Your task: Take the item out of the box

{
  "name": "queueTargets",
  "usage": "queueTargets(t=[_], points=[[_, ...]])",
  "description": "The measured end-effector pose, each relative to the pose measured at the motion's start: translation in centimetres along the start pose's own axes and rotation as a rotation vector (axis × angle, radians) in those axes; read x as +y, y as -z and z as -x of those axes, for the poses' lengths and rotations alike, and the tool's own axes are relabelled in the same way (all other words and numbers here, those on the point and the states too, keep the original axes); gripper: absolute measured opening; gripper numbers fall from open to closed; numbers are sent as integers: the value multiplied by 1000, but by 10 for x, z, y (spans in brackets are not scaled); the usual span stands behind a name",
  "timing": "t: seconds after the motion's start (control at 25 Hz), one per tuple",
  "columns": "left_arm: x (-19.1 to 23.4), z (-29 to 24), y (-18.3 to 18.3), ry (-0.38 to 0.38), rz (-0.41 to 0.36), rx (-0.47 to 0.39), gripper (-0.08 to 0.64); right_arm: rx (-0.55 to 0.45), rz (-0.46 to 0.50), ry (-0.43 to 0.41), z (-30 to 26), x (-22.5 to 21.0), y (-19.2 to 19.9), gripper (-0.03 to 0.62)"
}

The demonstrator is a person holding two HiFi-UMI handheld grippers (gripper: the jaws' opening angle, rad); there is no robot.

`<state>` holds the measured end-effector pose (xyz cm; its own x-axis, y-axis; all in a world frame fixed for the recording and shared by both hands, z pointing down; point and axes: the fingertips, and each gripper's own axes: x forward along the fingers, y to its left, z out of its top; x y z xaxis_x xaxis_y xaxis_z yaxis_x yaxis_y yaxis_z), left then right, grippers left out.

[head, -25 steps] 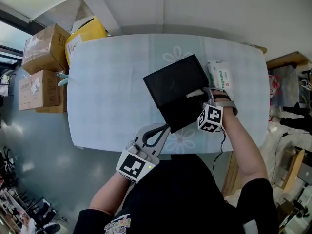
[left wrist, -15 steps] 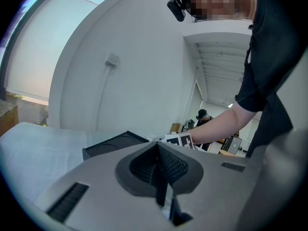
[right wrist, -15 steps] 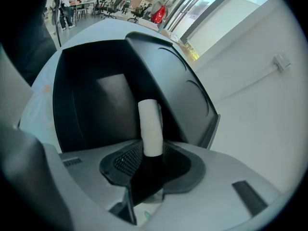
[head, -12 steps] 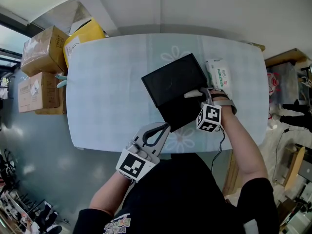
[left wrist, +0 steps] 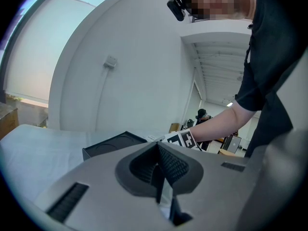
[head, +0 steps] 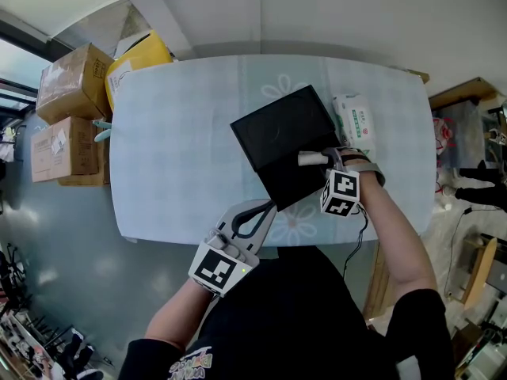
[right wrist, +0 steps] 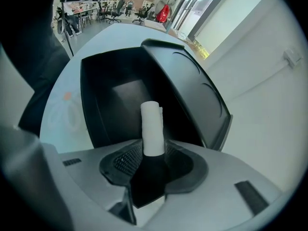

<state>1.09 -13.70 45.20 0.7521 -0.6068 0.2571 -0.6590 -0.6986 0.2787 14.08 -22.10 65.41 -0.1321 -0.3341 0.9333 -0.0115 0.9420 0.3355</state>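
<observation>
On the table (head: 174, 133) the black box (head: 289, 182) lies open with its lid (head: 281, 125) tipped back, and my left gripper (head: 264, 208) waits pinched together and empty at the box's near corner. My right gripper (head: 323, 160) has just narrowed from wide open onto the white roll (right wrist: 152, 126), now clamped between its pads over the box's inside, so I judge lifting it clear comes next.
</observation>
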Motion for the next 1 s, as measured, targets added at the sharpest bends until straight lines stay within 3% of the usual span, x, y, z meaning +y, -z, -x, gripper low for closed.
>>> queueTargets(t=[0.52, 0.84, 1.0], points=[[-5, 14, 2, -49, 3, -19, 3, -21, 28, -74, -8, 6, -22, 160], [-6, 22, 9, -70, 15, -11, 3, -13, -3, -115, -14, 9, -25, 146], [-8, 25, 8, -67, 13, -11, 3, -22, -1, -101, -10, 9, -28, 140]])
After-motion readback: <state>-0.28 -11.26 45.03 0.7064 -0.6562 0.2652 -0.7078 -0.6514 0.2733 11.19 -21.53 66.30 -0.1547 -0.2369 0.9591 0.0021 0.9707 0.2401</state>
